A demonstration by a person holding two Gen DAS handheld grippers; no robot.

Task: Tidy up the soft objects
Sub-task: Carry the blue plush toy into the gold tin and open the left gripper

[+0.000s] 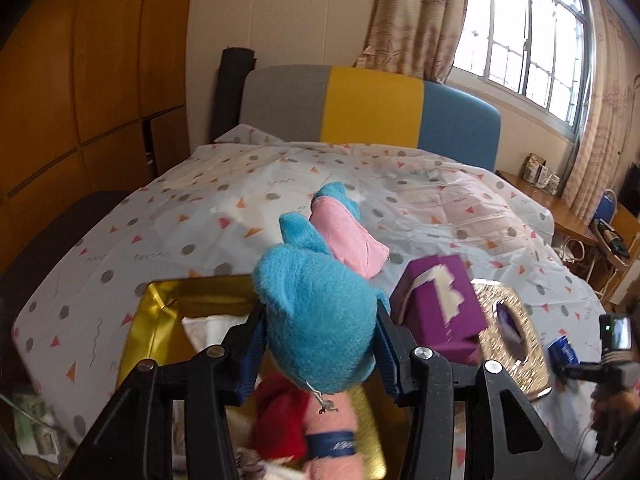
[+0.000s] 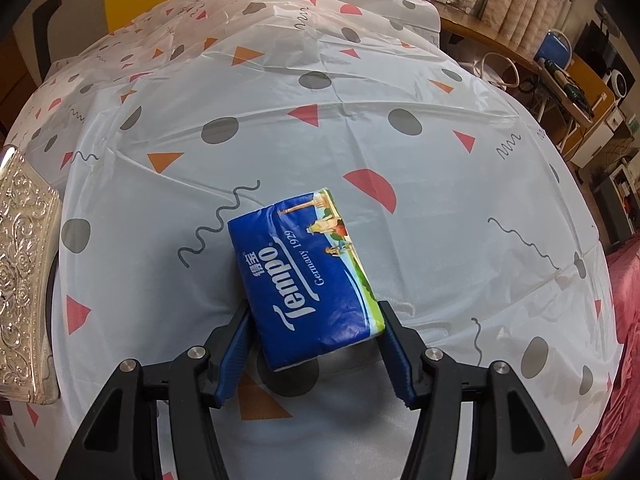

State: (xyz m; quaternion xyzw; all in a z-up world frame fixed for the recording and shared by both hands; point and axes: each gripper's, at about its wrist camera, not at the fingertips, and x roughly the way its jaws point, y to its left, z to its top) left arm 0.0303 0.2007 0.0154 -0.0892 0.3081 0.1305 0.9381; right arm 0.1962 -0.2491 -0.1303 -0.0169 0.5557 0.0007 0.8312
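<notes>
In the left wrist view my left gripper [image 1: 320,314] is shut on a blue plush toy [image 1: 320,320] with pink-lined ears, held over an open gold box [image 1: 158,294]. Below the toy, inside the box, lie a red soft item [image 1: 280,420], a pink one with a blue band [image 1: 330,446] and some white cloth [image 1: 208,328]. In the right wrist view my right gripper [image 2: 314,314] points steeply down at the bed and is shut on a blue Tempo tissue pack [image 2: 304,276], both pads pressing its sides. The same pack [image 1: 564,350] shows at the right edge of the left view.
A white bedsheet [image 2: 360,92] with dots and triangles covers the bed. A purple box [image 1: 440,304] and an ornate silver tissue box [image 1: 516,340] sit right of the gold box; the silver box [image 2: 24,272] is also left of my right gripper. A cluttered wooden desk [image 2: 560,76] stands at the right.
</notes>
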